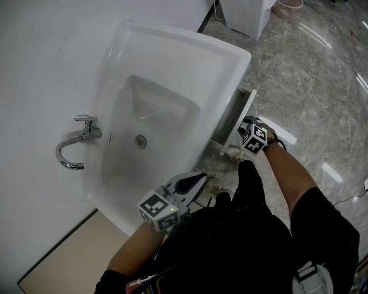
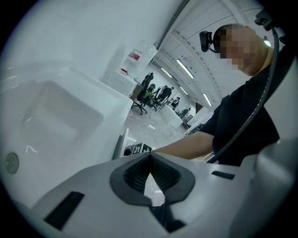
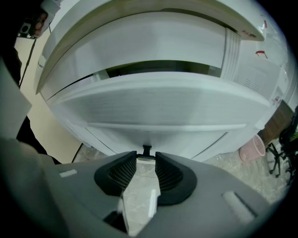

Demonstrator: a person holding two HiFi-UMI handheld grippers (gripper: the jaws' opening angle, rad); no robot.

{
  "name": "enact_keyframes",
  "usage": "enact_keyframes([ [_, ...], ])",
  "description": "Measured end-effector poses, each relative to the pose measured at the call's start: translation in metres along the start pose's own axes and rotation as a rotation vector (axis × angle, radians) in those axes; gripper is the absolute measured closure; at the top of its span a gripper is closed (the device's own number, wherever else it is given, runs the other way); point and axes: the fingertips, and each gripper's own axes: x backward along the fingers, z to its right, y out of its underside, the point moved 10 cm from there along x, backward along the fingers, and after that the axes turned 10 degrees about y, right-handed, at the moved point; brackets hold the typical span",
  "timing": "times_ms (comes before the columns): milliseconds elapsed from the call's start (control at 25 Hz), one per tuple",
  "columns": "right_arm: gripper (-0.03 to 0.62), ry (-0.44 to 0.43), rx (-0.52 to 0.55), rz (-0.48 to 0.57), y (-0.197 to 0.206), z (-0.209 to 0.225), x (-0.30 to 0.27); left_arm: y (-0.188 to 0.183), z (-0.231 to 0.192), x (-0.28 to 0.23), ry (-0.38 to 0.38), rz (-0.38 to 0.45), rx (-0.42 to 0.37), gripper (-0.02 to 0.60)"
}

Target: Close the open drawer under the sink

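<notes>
Drawer point(image 1: 240, 115): part-open under sink point(image 1: 172, 63), front standing proud | Right gripper point(image 3: 145, 157): jaws apart, tips flanking a small dark pull point(image 3: 146, 149) low on the drawer front (contact unclear), apparently set to push it home | Left gripper point(image 2: 149, 155): jaws together, empty, idle beside sink's front edge.

White sink point(image 1: 172, 43), white drawer point(image 1: 238, 119), grey marbled floor point(image 1: 310, 74), seemingly pink bin point(image 1: 287, 7)

The sink point(image 1: 172, 46) hides most of the drawer point(image 1: 240, 118); its inside cannot be seen.
</notes>
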Motion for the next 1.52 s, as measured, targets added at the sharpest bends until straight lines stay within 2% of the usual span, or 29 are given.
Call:
enact_keyframes([
  [1520,0.471,0.014,0.051,0.026,-0.065,-0.002,-0.036,0.017,-0.002,0.026,-0.053,0.055,0.045,0.581],
])
